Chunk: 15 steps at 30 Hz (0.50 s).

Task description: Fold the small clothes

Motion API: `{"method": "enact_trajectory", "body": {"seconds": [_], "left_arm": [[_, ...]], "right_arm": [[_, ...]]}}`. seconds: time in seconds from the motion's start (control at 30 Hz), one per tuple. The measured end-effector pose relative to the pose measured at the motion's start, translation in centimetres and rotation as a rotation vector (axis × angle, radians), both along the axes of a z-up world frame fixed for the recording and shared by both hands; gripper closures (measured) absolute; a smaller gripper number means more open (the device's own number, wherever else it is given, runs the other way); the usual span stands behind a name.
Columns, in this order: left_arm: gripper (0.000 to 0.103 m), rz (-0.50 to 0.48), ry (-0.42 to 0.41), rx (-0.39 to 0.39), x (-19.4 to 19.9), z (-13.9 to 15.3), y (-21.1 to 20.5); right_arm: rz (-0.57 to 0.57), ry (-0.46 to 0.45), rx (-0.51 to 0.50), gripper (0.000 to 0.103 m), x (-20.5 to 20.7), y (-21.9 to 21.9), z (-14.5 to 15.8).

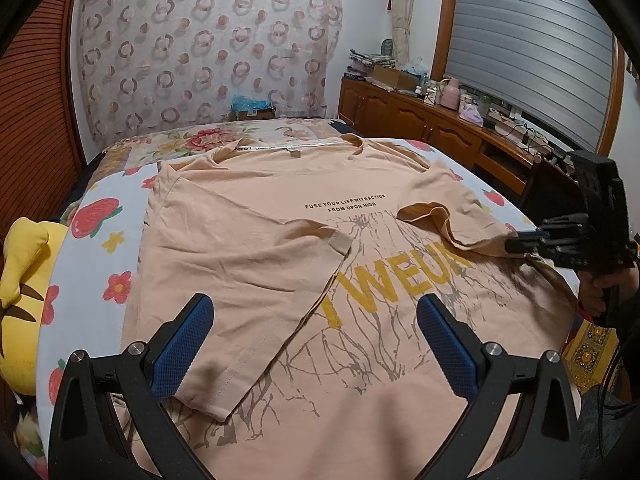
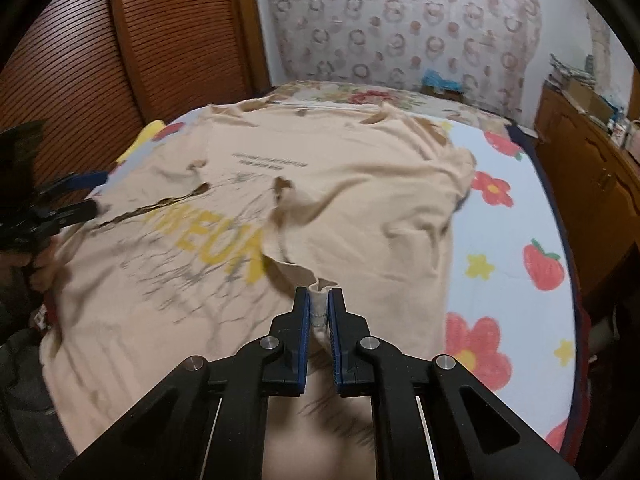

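Observation:
A peach T-shirt (image 1: 248, 216) with yellow letters and grey branch print lies front up on the bed. Its left side and sleeve (image 1: 240, 272) are folded in over the chest. My left gripper (image 1: 316, 340) hovers open low over the shirt's lower half, nothing between its blue pads (image 1: 188, 344). In the right wrist view that left gripper (image 2: 94, 194) shows at the shirt's left edge. My right gripper (image 2: 319, 300) is shut on a pinched fold of the T-shirt (image 2: 360, 208), lifted at the right sleeve hem. In the left wrist view this right gripper (image 1: 516, 245) holds the fabric at the far right.
A floral bedsheet (image 1: 92, 264) covers the bed. A yellow plush toy (image 1: 24, 292) lies at the bed's left edge. A wooden cabinet (image 1: 420, 120) with clutter runs along the right wall. A cardboard box (image 1: 254, 112) sits at the far end, and a louvred wooden door (image 2: 120, 40) stands left.

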<state>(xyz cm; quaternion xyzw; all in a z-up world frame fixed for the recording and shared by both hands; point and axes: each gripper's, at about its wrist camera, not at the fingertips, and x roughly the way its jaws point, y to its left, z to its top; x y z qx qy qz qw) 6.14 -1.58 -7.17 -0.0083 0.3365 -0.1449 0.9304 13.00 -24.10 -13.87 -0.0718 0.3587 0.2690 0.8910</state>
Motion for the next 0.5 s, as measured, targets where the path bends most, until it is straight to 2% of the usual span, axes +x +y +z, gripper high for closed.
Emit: {"method": "enact_trajectory", "body": {"seconds": [0.17, 0.33, 0.37, 0.5], "left_arm": [[0.001, -0.001, -0.001, 0.001, 0.0, 0.0, 0.2], [0.001, 0.000, -0.001, 0.000, 0.0, 0.0, 0.1], [0.001, 0.001, -0.003, 0.001, 0.1, 0.0, 0.2], [0.001, 0.001, -0.015, 0.018, 0.9, 0.9, 0.8]], "right_arm": [[0.017, 0.023, -0.024, 0.094, -1.4, 0.1, -0.7], [0.011, 0.013, -0.042, 0.093, -2.5, 0.0, -0.1], [0.008, 0.003, -0.042, 0.090, -2.6, -0.1, 0.2], [-0.029, -0.050, -0.057, 0.058, -1.5, -0.4, 1.5]]}}
